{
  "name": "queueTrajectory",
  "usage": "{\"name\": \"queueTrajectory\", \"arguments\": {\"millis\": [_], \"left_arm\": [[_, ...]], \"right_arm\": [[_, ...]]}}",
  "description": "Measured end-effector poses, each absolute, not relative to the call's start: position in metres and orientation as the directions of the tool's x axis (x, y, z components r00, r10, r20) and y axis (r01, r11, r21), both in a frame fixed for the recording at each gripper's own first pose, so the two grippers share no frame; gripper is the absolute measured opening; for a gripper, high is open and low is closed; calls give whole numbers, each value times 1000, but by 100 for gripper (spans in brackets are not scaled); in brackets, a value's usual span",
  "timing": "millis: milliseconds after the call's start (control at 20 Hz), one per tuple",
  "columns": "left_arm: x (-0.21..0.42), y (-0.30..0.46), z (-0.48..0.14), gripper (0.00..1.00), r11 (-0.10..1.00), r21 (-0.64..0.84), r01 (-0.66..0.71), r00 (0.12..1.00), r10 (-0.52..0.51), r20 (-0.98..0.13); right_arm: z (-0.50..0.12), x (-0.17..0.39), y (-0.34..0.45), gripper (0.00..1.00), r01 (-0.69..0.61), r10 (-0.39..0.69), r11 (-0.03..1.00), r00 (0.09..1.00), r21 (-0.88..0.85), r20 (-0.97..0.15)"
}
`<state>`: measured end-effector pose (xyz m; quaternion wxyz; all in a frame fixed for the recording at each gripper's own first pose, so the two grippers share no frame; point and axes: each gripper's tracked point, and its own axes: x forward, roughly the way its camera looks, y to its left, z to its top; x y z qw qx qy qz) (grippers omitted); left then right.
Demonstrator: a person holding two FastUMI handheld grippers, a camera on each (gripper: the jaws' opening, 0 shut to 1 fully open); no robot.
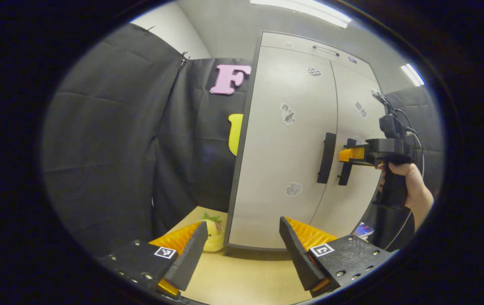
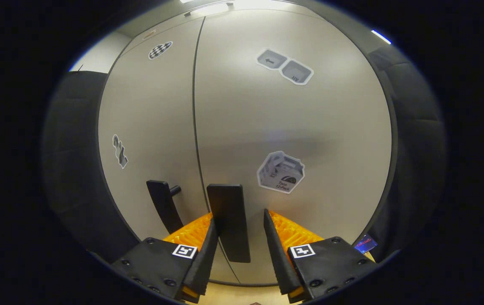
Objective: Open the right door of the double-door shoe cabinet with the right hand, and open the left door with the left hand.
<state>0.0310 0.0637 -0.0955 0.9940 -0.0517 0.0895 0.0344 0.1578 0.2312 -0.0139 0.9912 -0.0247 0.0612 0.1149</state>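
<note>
Right door handle (image 2: pixel 228 220) between open jaws

Both doors of the shoe cabinet (image 1: pixel 284 144) stand shut. The right hand-held gripper (image 2: pixel 237 231) straddles the right door handle (image 2: pixel 228 220), its fingers spread with a gap on one side. The left door handle (image 1: pixel 326 157) stands unobstructed; a yellow toy (image 1: pixel 213 237) lies on the counter (image 1: pixel 242 275) beside the cabinet's corner.

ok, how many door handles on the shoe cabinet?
2. The left door handle sits just left of the centre seam, untouched. The right door handle sits just right of it, between the right gripper's open jaws. Another handle sits on the top drawer.
</note>
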Motion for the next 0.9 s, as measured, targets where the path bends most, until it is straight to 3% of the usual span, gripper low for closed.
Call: {"name": "queueTrajectory", "arguments": {"millis": [100,250,350,500,600,700,900], "left_arm": [[30,60,-94,100,991,-112,-79,982,58,-180],[27,62,-94,100,993,-82,-85,982,70,-177],[22,64,-95,99,993,-78,-88,982,73,-177],[12,69,-100,96,988,-113,-105,978,82,-192],[8,71,-103,99,985,-130,-115,976,87,-200],[5,70,-102,98,986,-127,-107,976,80,-203],[-1,64,-99,98,993,-86,-85,978,67,-196]], "right_arm": [[-18,156,235,45,-239,232,971,962,-32,-141],[-22,156,236,34,-226,219,974,966,-36,-135],[-21,158,235,33,-231,230,973,967,6,-110],[-20,155,236,17,-271,268,962,960,-33,-84],[-18,157,237,8,-291,288,957,953,-21,-93],[-21,154,237,4,-305,302,952,947,-7,-111],[-21,140,235,7,-315,312,949,943,-10,-113]]}}
